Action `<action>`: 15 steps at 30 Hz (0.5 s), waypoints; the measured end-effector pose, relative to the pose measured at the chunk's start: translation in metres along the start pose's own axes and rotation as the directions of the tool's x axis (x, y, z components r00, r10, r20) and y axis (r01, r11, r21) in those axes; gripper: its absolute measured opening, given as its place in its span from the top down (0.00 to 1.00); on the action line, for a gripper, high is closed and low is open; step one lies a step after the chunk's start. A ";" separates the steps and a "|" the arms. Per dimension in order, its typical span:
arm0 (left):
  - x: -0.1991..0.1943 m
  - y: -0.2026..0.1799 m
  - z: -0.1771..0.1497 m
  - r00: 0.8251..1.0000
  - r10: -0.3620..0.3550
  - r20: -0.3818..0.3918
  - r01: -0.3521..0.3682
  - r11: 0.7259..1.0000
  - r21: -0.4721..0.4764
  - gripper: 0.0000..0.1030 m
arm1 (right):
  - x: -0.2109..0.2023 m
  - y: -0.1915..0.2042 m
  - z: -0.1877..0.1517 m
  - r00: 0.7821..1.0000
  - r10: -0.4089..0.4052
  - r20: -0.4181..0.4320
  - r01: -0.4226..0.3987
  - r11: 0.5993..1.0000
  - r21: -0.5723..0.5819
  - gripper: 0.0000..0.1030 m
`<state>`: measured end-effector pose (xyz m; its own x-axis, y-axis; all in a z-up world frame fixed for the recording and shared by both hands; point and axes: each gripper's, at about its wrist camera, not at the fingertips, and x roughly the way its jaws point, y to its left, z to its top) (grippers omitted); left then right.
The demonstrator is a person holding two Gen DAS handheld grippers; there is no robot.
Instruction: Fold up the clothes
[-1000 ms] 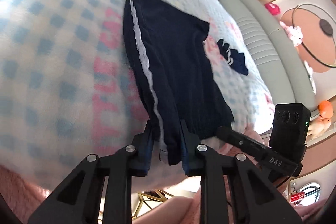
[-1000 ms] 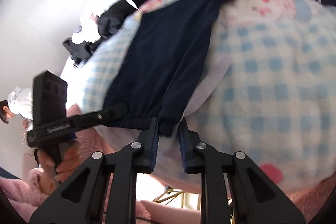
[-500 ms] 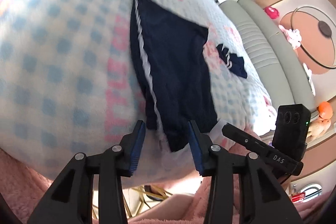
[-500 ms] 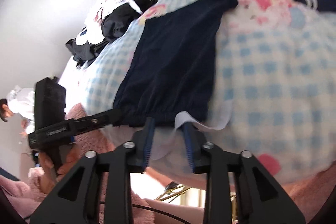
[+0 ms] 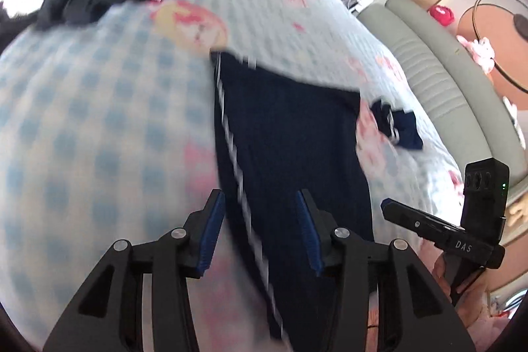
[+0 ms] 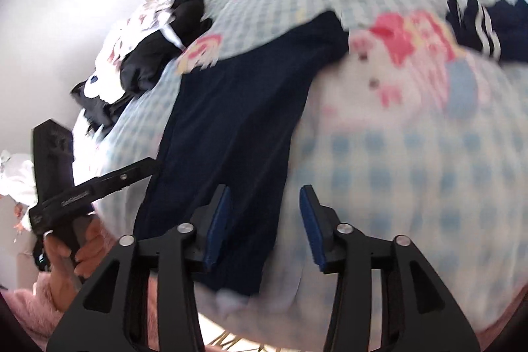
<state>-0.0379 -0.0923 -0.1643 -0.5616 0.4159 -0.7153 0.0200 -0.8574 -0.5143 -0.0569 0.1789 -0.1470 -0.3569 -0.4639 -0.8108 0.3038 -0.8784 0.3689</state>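
Navy shorts [image 5: 290,160] lie flat on the checked blanket [image 5: 99,127], both the left gripper [image 5: 260,231] and right gripper [image 6: 262,228] spread wide, gripping nothing.

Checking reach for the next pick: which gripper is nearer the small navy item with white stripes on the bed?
Right. The right gripper is on the side of the navy shorts facing the small striped navy garment; the left gripper is at the shorts' far edge.

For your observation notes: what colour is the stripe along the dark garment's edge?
White, on the navy garment; clearest in the left wrist view.
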 end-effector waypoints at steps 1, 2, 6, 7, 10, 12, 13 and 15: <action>0.004 0.000 0.009 1.000 0.009 0.007 -0.009 1.000 0.005 0.56 | 0.005 0.000 0.008 1.000 -0.017 0.002 0.017 1.000 -0.003 0.48; 0.009 0.001 0.018 1.000 0.023 0.007 -0.023 1.000 0.010 0.57 | 0.011 -0.001 0.016 0.999 -0.033 -0.001 0.033 0.999 -0.004 0.48; 0.032 0.002 0.038 0.998 0.061 -0.021 -0.060 0.998 0.033 0.62 | 0.040 -0.010 0.036 0.997 -0.073 -0.028 0.074 0.997 0.034 0.47; 0.037 0.003 0.040 0.997 0.073 -0.023 -0.072 0.997 0.037 0.66 | 0.048 -0.015 0.039 0.997 -0.075 -0.036 0.077 0.995 0.055 0.47; 0.044 0.005 0.045 0.997 0.079 -0.007 -0.079 0.996 0.036 0.86 | 0.063 -0.024 0.046 0.997 -0.063 -0.041 0.067 0.993 0.100 0.47; 0.045 0.002 0.047 0.995 0.098 0.007 -0.099 0.993 0.060 0.91 | 0.069 -0.028 0.051 0.998 -0.050 -0.034 0.053 0.993 0.104 0.47; 0.044 0.001 0.048 0.994 0.111 0.018 -0.112 0.991 0.073 0.92 | 0.073 -0.029 0.052 0.999 -0.042 -0.034 0.045 0.994 0.102 0.47; 0.042 -0.003 0.049 0.990 0.134 0.042 -0.138 0.986 0.096 0.92 | 0.078 -0.030 0.054 0.998 -0.043 -0.035 0.046 0.995 0.092 0.47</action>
<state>-0.1020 -0.0873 -0.1699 -0.5883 0.2839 -0.7571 0.0177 -0.9316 -0.3631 -0.1415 0.1627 -0.1972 -0.3382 -0.4212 -0.8415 0.2041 -0.9058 0.3713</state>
